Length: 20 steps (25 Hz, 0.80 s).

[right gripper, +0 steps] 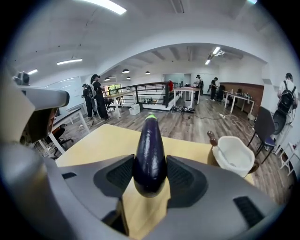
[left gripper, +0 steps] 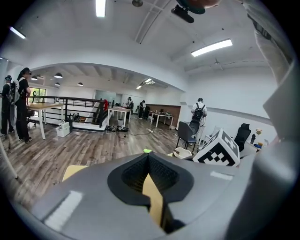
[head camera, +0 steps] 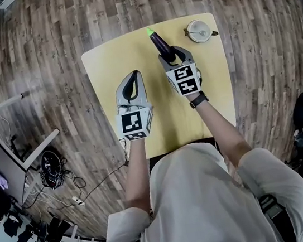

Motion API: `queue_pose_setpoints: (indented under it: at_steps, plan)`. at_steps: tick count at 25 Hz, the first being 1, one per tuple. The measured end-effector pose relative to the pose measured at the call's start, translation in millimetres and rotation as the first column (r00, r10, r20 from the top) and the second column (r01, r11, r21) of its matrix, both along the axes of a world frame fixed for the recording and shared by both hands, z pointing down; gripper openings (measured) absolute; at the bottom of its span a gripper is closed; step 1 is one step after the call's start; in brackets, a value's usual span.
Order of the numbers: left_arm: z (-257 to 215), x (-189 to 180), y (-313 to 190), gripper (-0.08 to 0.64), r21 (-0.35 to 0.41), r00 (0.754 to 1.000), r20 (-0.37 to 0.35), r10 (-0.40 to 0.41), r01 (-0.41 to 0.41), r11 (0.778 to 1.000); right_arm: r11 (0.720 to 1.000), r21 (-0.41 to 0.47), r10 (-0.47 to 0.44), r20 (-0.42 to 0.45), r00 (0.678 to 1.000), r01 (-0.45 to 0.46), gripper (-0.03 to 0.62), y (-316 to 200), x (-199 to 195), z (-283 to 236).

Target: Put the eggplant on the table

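Table (head camera: 104, 68) yellow, rounded, on wood-plank floor (head camera: 43, 38) (open office); right gripper (head camera: 175, 57) clamps glossy purple eggplant (head camera: 159, 43), left gripper (head camera: 133, 76) closed, empty.

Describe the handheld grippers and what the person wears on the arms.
The left gripper and right gripper have grey shells with black ribbed pads inside the fingers. Each carries a white cube with black square markers. A black watch bands the right wrist; the shirt is pale, short-sleeved.
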<state>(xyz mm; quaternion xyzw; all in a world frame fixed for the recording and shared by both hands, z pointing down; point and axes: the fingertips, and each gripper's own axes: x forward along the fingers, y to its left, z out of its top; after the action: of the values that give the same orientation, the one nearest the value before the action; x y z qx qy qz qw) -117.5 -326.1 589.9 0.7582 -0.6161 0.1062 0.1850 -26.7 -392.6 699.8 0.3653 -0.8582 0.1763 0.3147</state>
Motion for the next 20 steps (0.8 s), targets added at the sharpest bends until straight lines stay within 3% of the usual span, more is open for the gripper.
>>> queue_pose_setpoints:
  at_steps: [11, 20]
  plan:
    - [27.0, -4.5, 4.3, 0.008, -0.054, 0.999, -0.025, -0.037, 0.035, 0.998, 0.992, -0.111, -0.071, -0.122, 0.990, 0.057, 0.218, 8.8, -2.6, 39.9]
    - [23.6, -8.0, 15.9, 0.008, -0.063, 0.998, -0.027, -0.058, 0.057, 0.996, 0.988, -0.151, -0.058, -0.177, 0.982, 0.032, 0.218, 10.6, 2.5, 49.2]
